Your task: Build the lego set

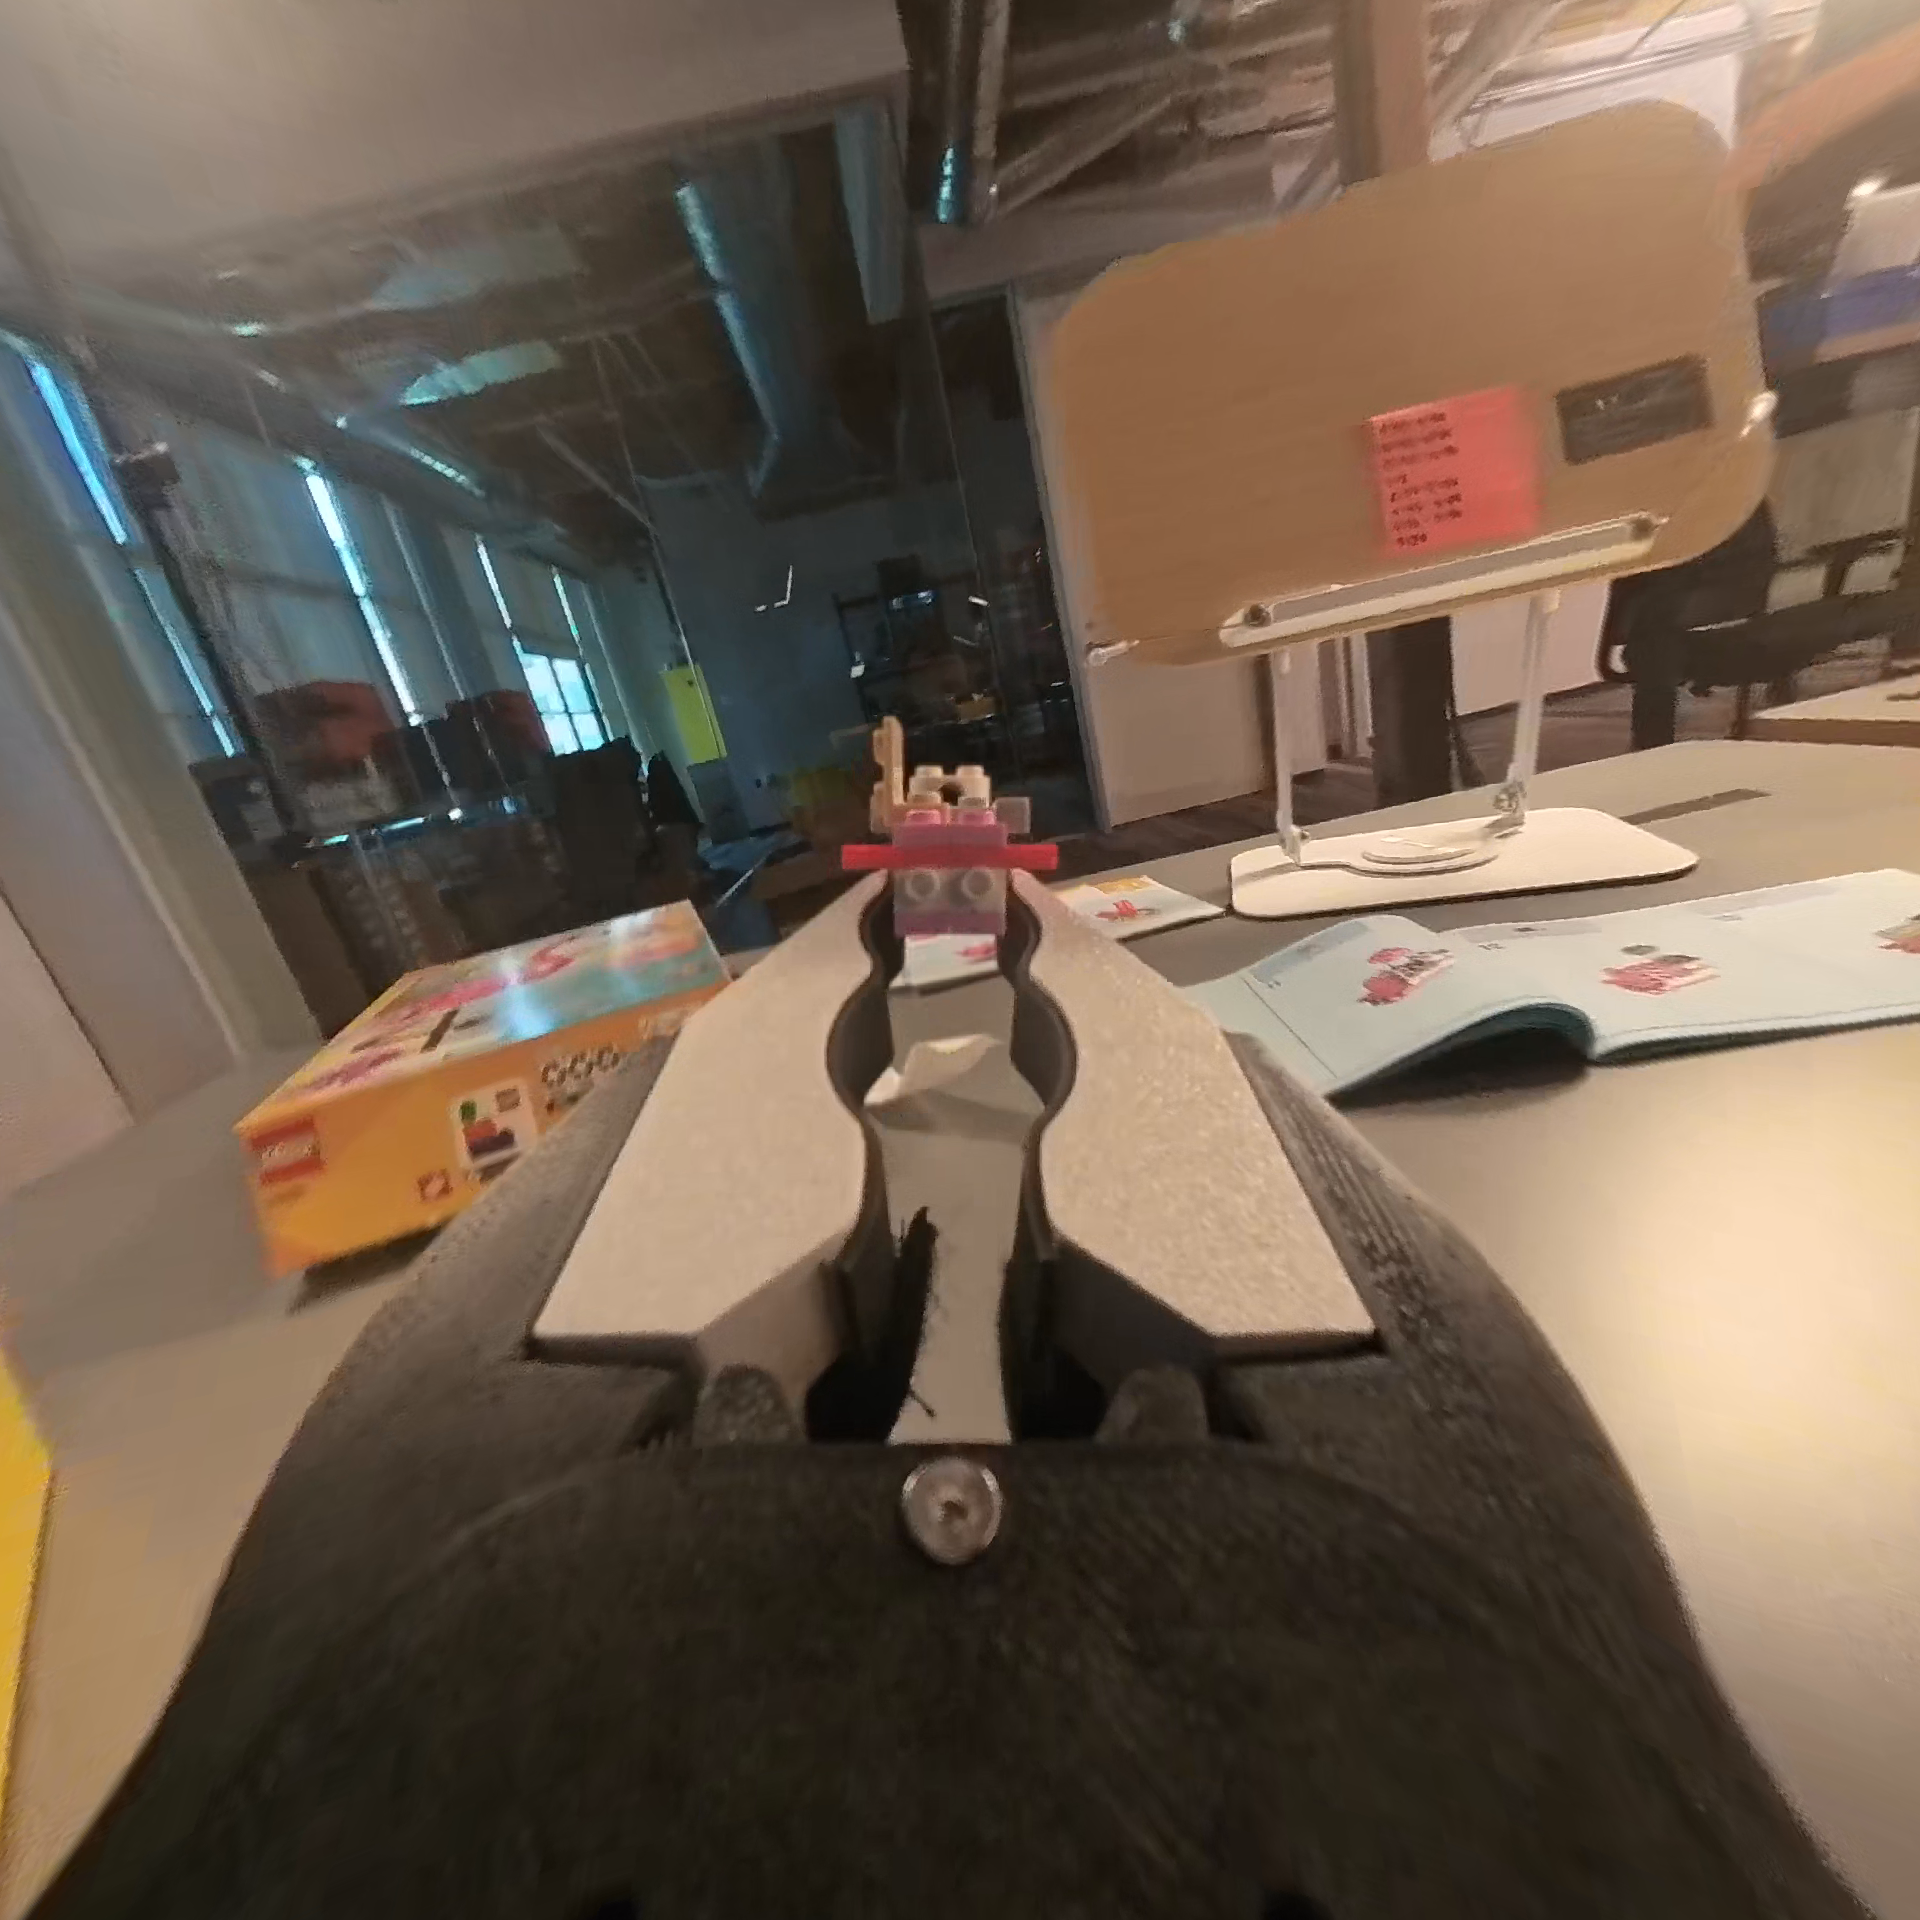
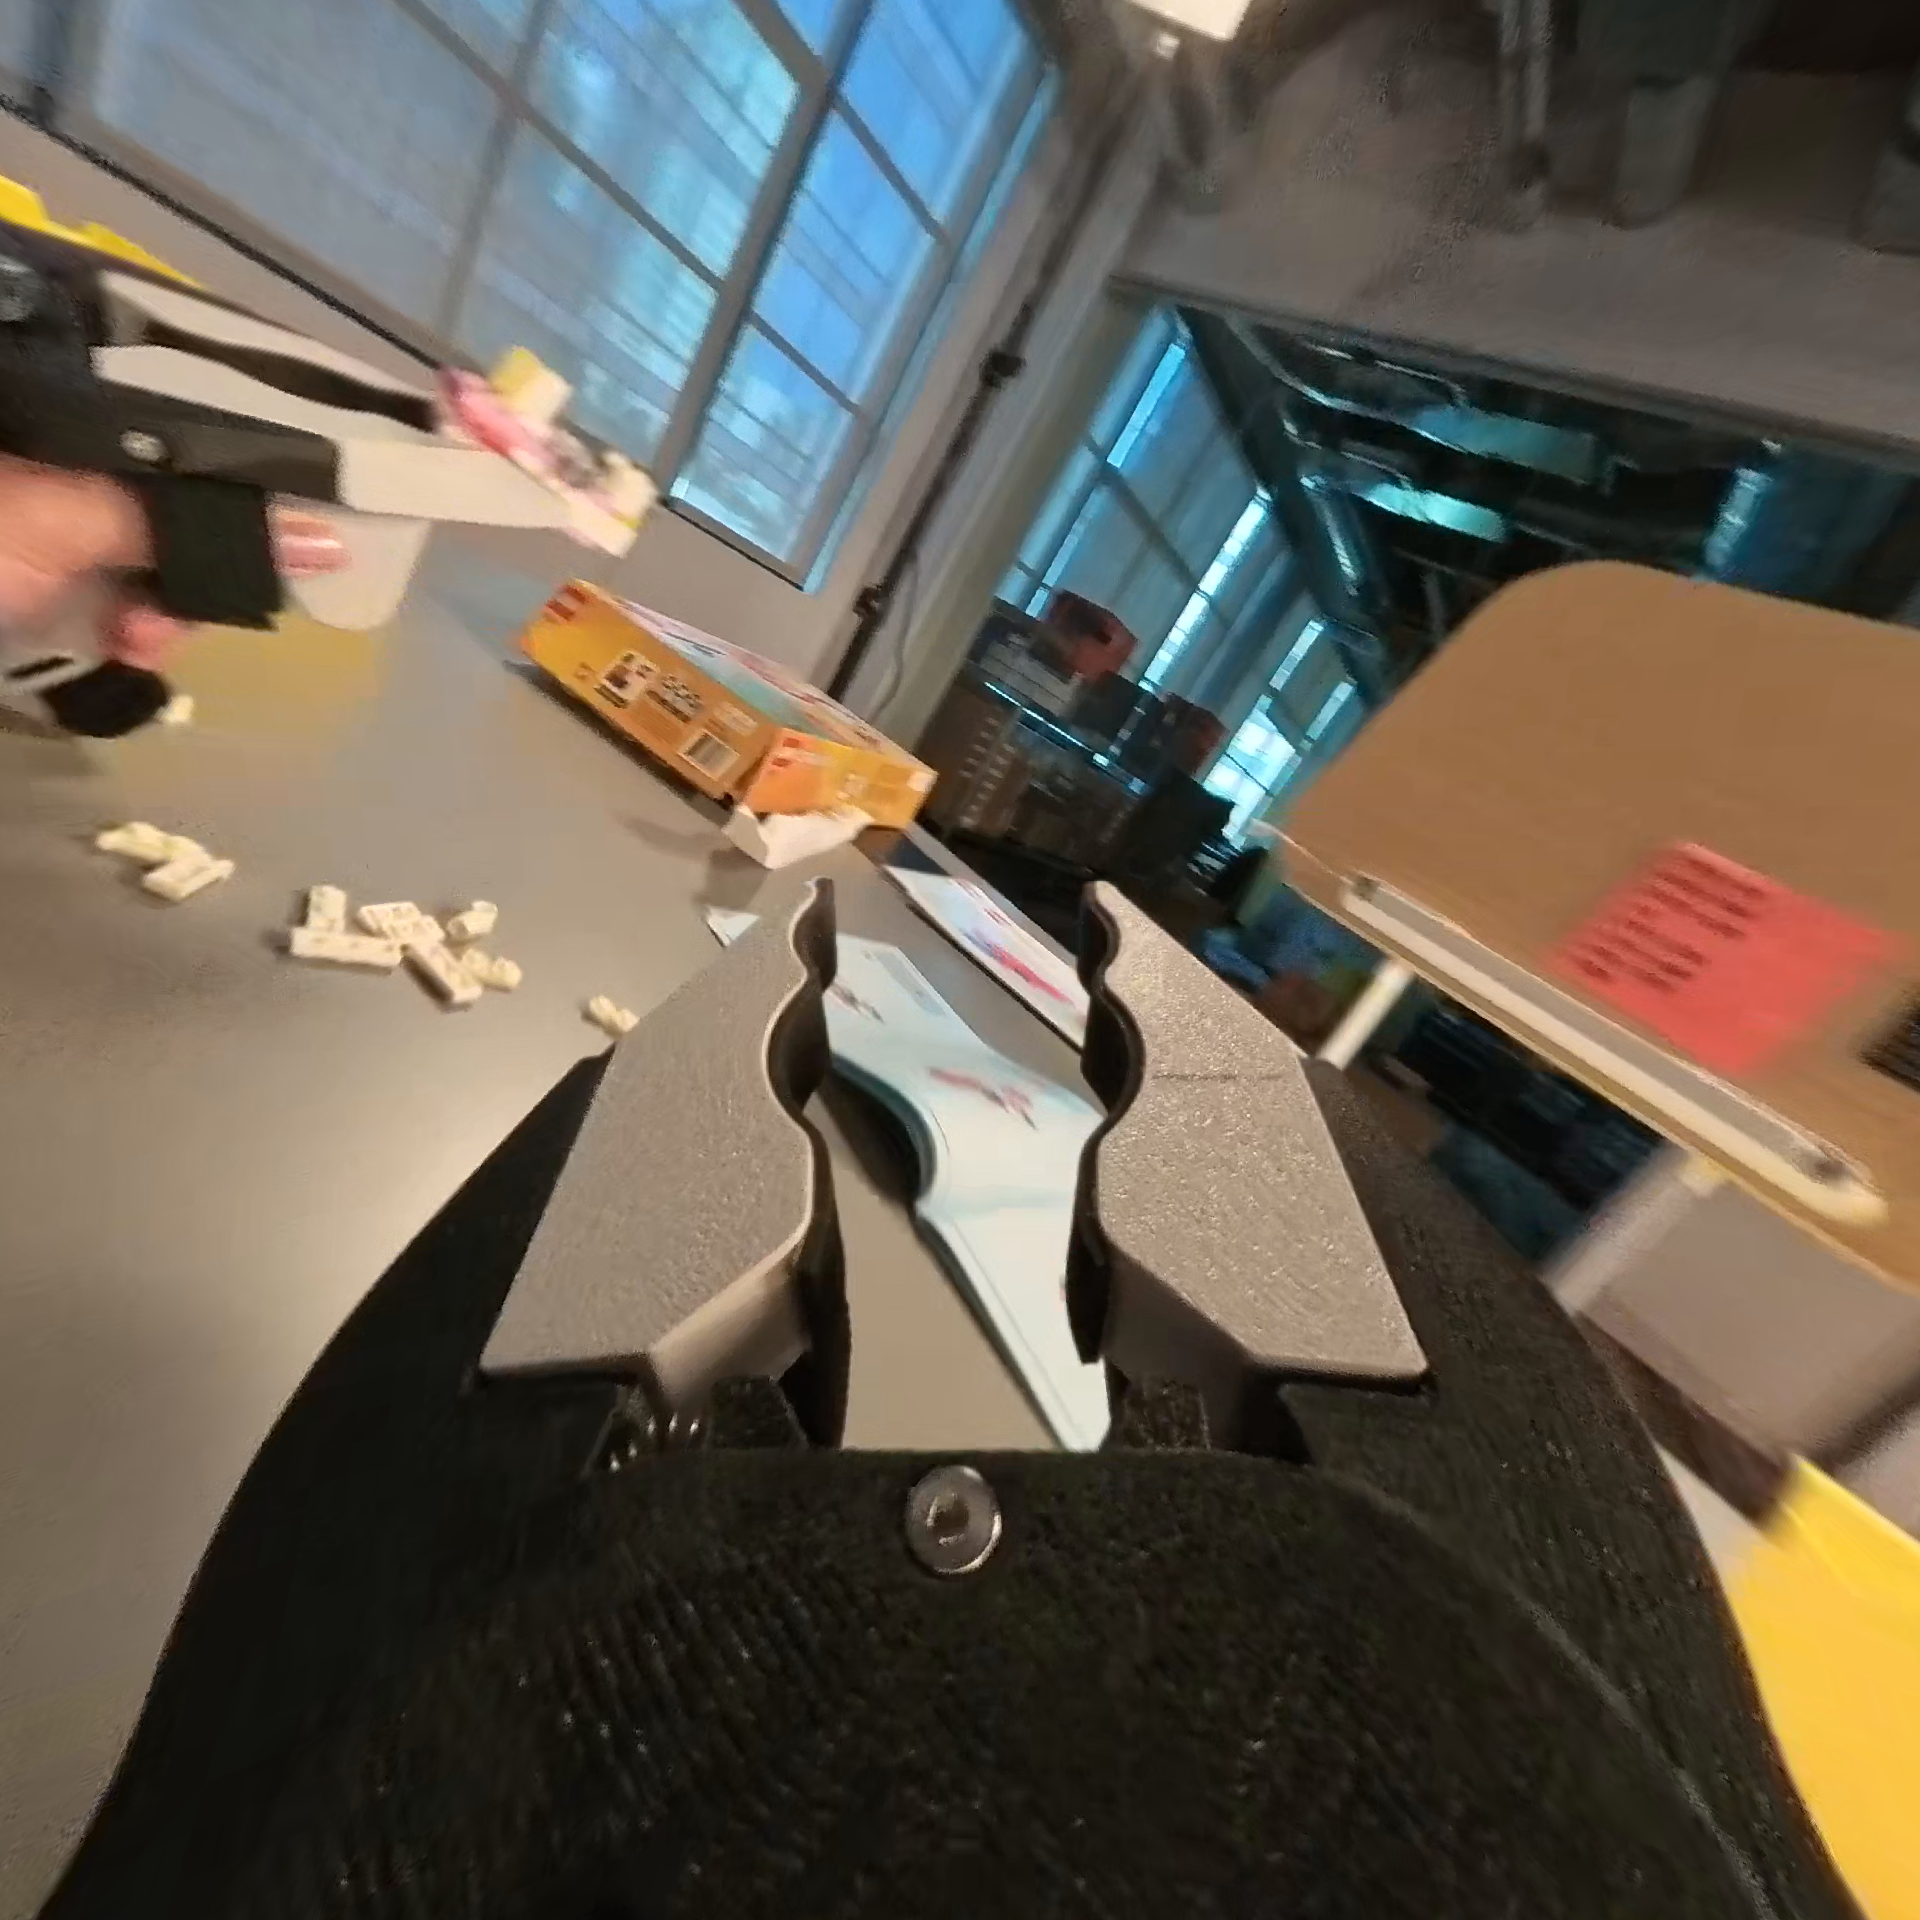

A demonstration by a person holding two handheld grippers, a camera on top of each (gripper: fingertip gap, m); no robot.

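Small brick model (image 1: 943, 868): pink and grey blocks, red bar across, tan pieces on top. Pinched at its base between the nearly closed left gripper (image 1: 948, 920), raised above the table (image 1: 1558, 1195). Right gripper (image 2: 956, 925) gaping wide, bare, above the open booklet (image 2: 966, 1101), well right of the model.

My right gripper (image 2: 956, 935) hangs above the grey desk (image 2: 312, 1091) with its fingers (image 2: 727, 1039) apart and nothing between them; an open instruction booklet (image 2: 966, 1101) lies below. At ten o'clock my left gripper (image 2: 582, 488) clamps a blurred pink and white brick model (image 2: 540, 436), a hand (image 2: 62, 561) on its grip. Loose white bricks (image 2: 416, 945) lie at nine o'clock, an orange toy box (image 2: 727, 717) at eleven, a wooden book stand (image 2: 1621, 790) at two.
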